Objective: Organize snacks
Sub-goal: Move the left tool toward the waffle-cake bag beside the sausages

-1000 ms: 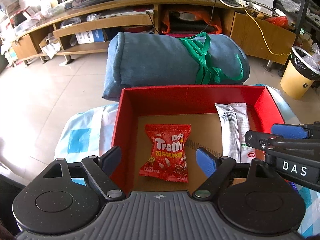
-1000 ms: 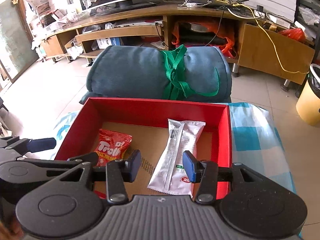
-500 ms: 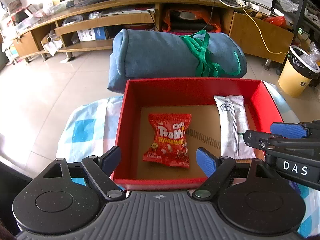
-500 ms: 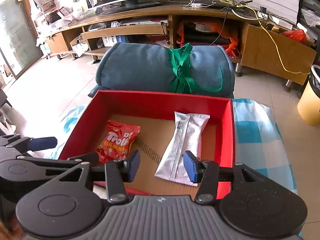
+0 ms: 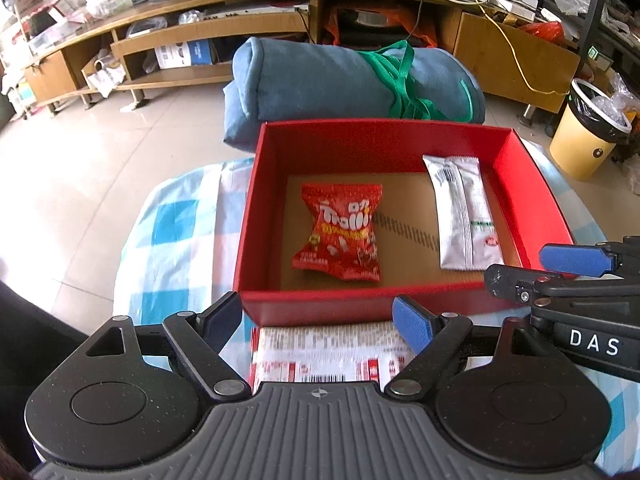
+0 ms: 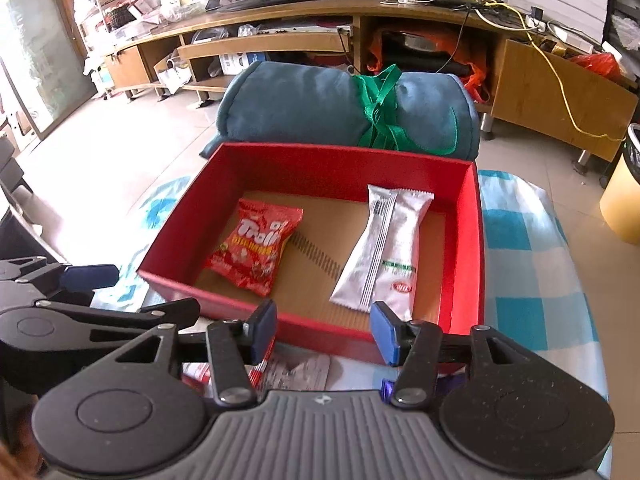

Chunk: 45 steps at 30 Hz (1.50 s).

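A red box sits on a blue-checked cloth. Inside lie a red Trolli bag on the left and a silver snack packet on the right. My left gripper stands open over the box's near wall, with a white-and-red printed packet on the cloth below it. My right gripper hangs just before the box's near edge, its jaws opening with nothing between them. Beneath it lie a crumpled pale wrapper and a bit of purple wrapper.
A rolled blue blanket tied with green strap lies behind the box. A long wooden TV bench runs along the back. A yellow bin stands on the tiled floor at the right. The checked cloth reaches right of the box.
Both grippers have drawn back from inside the box to its near edge, so loose packets on the cloth now show below them. The right gripper's jaws have widened.
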Tool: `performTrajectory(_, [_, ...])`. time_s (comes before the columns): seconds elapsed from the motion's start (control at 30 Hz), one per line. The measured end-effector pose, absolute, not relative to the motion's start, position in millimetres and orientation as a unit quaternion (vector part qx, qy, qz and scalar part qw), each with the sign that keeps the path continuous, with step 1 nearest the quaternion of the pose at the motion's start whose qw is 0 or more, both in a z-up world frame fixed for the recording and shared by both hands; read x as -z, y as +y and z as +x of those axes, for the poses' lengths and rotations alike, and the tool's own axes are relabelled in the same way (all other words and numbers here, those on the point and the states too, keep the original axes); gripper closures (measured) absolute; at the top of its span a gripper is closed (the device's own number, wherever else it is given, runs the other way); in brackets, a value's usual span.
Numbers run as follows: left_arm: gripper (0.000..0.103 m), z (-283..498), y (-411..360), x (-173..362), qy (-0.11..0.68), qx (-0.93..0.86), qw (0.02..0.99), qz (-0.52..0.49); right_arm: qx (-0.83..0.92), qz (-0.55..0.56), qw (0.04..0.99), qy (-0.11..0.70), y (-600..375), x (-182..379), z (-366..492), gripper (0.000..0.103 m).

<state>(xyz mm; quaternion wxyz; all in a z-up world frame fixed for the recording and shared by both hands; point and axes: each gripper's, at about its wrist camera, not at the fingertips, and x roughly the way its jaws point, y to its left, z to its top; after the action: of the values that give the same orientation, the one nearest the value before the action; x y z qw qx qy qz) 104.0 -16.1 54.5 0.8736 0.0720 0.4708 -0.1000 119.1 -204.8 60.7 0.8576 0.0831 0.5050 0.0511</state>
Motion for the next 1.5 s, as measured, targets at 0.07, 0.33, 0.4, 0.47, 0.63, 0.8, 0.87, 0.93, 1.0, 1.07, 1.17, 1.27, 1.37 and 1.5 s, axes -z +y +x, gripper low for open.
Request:
performTrajectory(0.07, [0.016, 99, -14, -54, 0.472, 0.101, 0.873, 0.073, -0.053, 0.081, 0.857, 0.507, -202, -61, 113, 0.055])
performTrajectory(0.33, [0.016, 82, -1, -46, 0.483, 0.102, 0.867, 0.077, -0.069, 0.074, 0.848, 0.52, -187, -56, 93, 0.054])
performTrajectory(0.4, [0.016, 77, 4, -42, 0.488, 0.1, 0.863, 0.078, -0.074, 0.069, 0.845, 0.525, -181, -53, 89, 0.054])
performTrajectory(0.47, [0.016, 73, 10, -38, 0.496, 0.1, 0.859, 0.081, -0.083, 0.064, 0.841, 0.531, -173, -49, 84, 0.054])
performTrajectory(0.63, [0.015, 64, 27, -29, 0.512, 0.092, 0.851, 0.076, -0.105, 0.047, 0.832, 0.543, -154, -43, 77, 0.053])
performTrajectory(0.8, [0.015, 60, 41, -18, 0.531, 0.086, 0.84, 0.069, -0.125, 0.037, 0.825, 0.55, -140, -39, 74, 0.049])
performTrajectory(0.87, [0.014, 60, 44, -14, 0.536, 0.087, 0.837, 0.069, -0.13, 0.036, 0.823, 0.551, -136, -38, 73, 0.048])
performTrajectory(0.93, [0.013, 61, 47, -11, 0.54, 0.089, 0.834, 0.068, -0.133, 0.036, 0.821, 0.554, -135, -37, 72, 0.047])
performTrajectory(1.0, [0.013, 64, 50, -6, 0.549, 0.083, 0.829, 0.061, -0.133, 0.036, 0.818, 0.558, -133, -34, 72, 0.047])
performTrajectory(1.07, [0.013, 66, 54, -2, 0.557, 0.078, 0.825, 0.052, -0.133, 0.036, 0.817, 0.56, -133, -33, 73, 0.047])
performTrajectory(1.17, [0.012, 67, 58, 2, 0.564, 0.066, 0.822, 0.037, -0.134, 0.037, 0.817, 0.56, -132, -33, 74, 0.047])
performTrajectory(1.27, [0.005, 68, 54, 7, 0.565, 0.062, 0.821, 0.049, -0.134, 0.036, 0.817, 0.56, -132, -33, 75, 0.047])
performTrajectory(1.37, [0.003, 67, 49, 12, 0.57, 0.065, 0.817, 0.06, -0.129, 0.037, 0.817, 0.56, -136, -33, 75, 0.047])
performTrajectory(1.5, [0.0, 66, 49, 19, 0.578, 0.057, 0.813, 0.05, -0.122, 0.04, 0.815, 0.565, -140, -30, 75, 0.046])
